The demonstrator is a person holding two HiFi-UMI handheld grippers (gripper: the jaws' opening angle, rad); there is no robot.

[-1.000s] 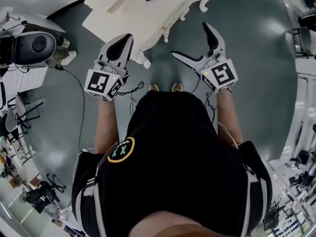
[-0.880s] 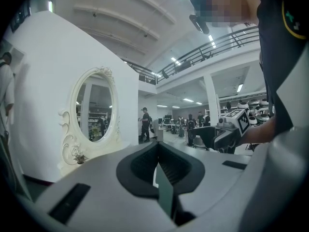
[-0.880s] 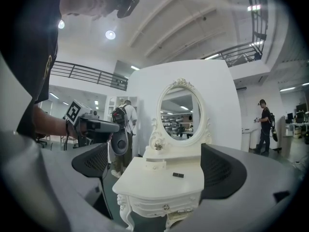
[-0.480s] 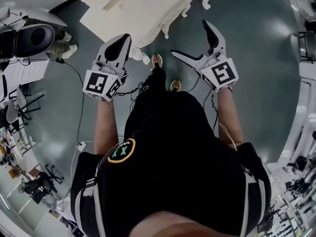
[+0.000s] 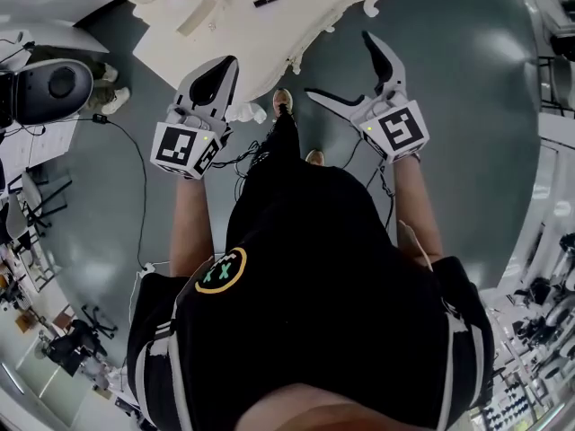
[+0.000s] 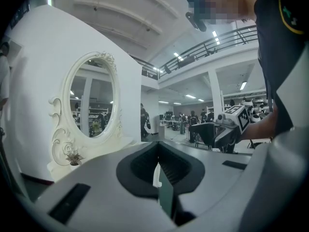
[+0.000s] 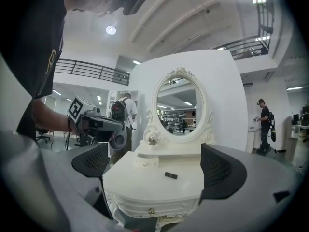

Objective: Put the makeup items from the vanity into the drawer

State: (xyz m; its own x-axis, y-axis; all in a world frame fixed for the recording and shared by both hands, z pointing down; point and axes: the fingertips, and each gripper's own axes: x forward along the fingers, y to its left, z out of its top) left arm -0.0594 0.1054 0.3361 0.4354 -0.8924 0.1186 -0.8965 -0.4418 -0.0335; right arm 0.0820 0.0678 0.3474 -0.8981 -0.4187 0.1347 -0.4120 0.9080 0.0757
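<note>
White vanity (image 5: pixel 269 39) is being faced, with the left gripper (image 5: pixel 225 68) being held clenched on nothing. The small black makeup item (image 5: pixel 265 1) is being left flat on top, about 1 o'clock from it, well apart. It's probably light, stiff and a bit slick, so best pinched across its narrow sides. The right gripper (image 5: pixel 339 64) is being held wide open and empty.

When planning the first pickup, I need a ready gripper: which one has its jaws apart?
The right gripper: its jaws stand wide apart, framing the vanity in its own view. The left gripper has its jaws pressed together, nothing between them.
</note>
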